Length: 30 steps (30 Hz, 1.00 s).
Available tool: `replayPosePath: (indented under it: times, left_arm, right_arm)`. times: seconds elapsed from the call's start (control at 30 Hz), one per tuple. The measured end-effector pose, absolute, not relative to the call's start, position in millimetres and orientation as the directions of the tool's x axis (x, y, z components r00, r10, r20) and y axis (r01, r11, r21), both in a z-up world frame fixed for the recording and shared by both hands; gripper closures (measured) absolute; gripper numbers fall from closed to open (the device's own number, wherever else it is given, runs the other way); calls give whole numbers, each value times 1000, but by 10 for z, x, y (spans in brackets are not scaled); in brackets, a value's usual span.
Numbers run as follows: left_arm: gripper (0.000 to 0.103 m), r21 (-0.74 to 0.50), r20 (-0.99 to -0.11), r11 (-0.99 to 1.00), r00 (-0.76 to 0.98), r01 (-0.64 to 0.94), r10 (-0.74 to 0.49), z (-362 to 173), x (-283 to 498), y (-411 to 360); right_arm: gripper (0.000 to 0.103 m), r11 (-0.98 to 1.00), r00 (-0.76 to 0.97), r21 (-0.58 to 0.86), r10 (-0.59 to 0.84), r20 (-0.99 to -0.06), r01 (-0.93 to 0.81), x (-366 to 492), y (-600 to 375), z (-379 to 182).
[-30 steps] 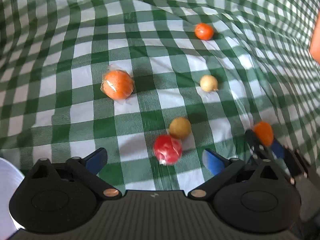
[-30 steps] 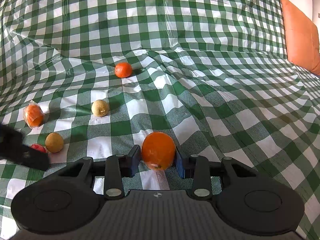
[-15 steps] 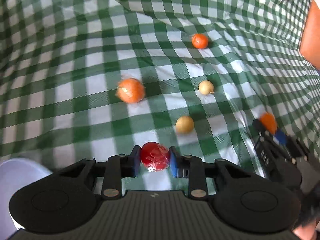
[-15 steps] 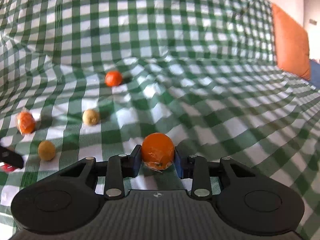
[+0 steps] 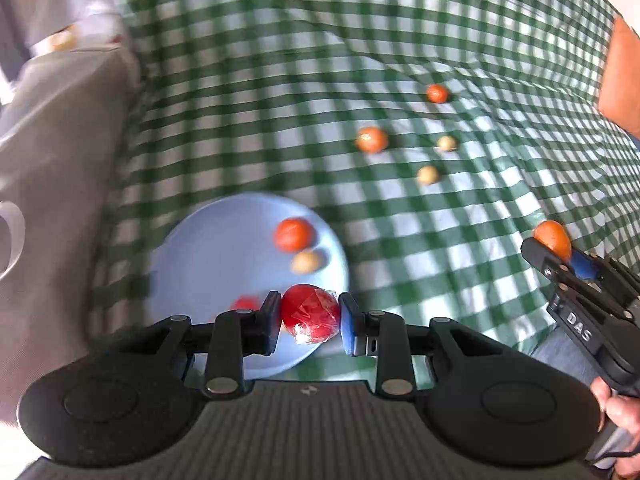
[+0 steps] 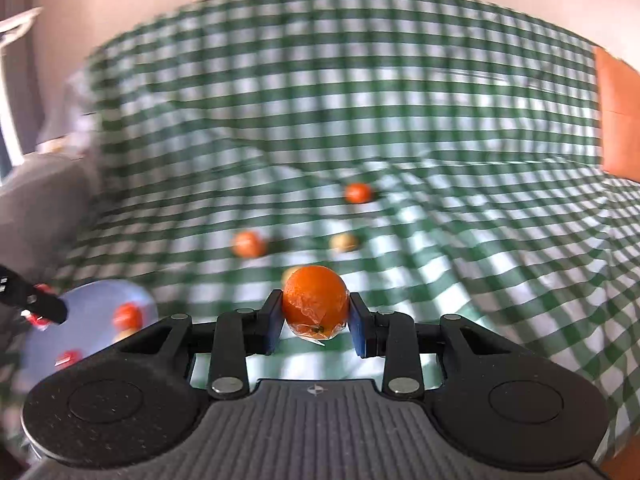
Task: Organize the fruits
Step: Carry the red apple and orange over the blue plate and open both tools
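Observation:
My left gripper (image 5: pixel 308 318) is shut on a red wrapped fruit (image 5: pixel 310 312) and holds it over the near edge of a light blue plate (image 5: pixel 208 248). The plate holds an orange fruit (image 5: pixel 293 234), a tan fruit (image 5: pixel 305 262) and a small red one (image 5: pixel 244 303). My right gripper (image 6: pixel 315 314) is shut on a wrapped orange (image 6: pixel 315 300) above the checked cloth; it also shows at the right of the left wrist view (image 5: pixel 564 252). Several fruits lie loose on the cloth: a wrapped orange (image 5: pixel 371 140), a small orange (image 5: pixel 436 93) and two tan fruits (image 5: pixel 427 175).
The green and white checked cloth (image 5: pixel 400 40) covers the whole surface and is rumpled. A grey cover (image 5: pixel 52 128) lies at the left with a white handle (image 5: pixel 12 236). An orange cushion (image 6: pixel 618 120) stands at the far right. The plate shows at the lower left of the right wrist view (image 6: pixel 92 312).
My left gripper closed on the red fruit, lifted it and swung left over the blue plate. My right gripper kept its hold on the orange and rose, moving left.

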<state>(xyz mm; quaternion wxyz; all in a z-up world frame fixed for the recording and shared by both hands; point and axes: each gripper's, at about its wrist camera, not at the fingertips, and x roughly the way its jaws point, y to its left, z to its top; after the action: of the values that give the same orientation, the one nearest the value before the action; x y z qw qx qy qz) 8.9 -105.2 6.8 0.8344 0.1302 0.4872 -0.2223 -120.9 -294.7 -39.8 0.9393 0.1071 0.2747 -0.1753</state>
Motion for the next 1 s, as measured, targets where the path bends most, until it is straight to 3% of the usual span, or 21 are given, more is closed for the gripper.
replayPosePath:
  times: [0.4,1.0]
  left_arm:
    - [69,-24,-839,933,501,359,-214,258,-363,130]
    - [69,-86,-801,933,533,350,-273,279,-464,320]
  right_arm:
    - [68,987,828,117,-26,-561,110,-1319,-1655,62]
    - [68,999,822,15,-33,-568,50,-1412,-1255,187]
